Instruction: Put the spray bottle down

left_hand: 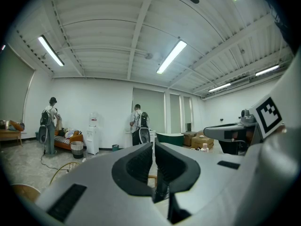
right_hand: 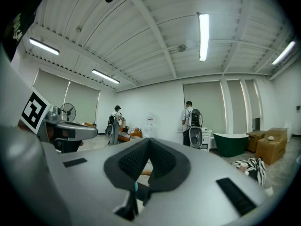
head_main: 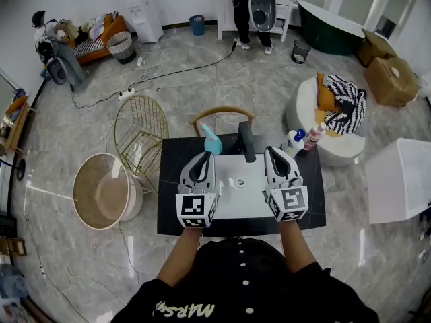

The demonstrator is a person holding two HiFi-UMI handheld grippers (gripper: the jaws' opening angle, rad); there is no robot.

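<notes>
Spray bottle, teal, stands at the far edge of the black tabletop, just left of the black tap.

Nearest, the head view shows the left tool and right tool held level, side by side over the white sink. The bottle is just past the left tool's tips. That view does not settle the jaws, but each gripper view does: both tools have their pads pressed together, with nothing between them.

The gripper views look out across the room and miss the tabletop, save a teal sliver under the right tool's jaws.

Farther off, only the head view shows a wooden chair, a wire chair and bottles by a white pouf. Only the gripper views show the ceiling lights.
</notes>
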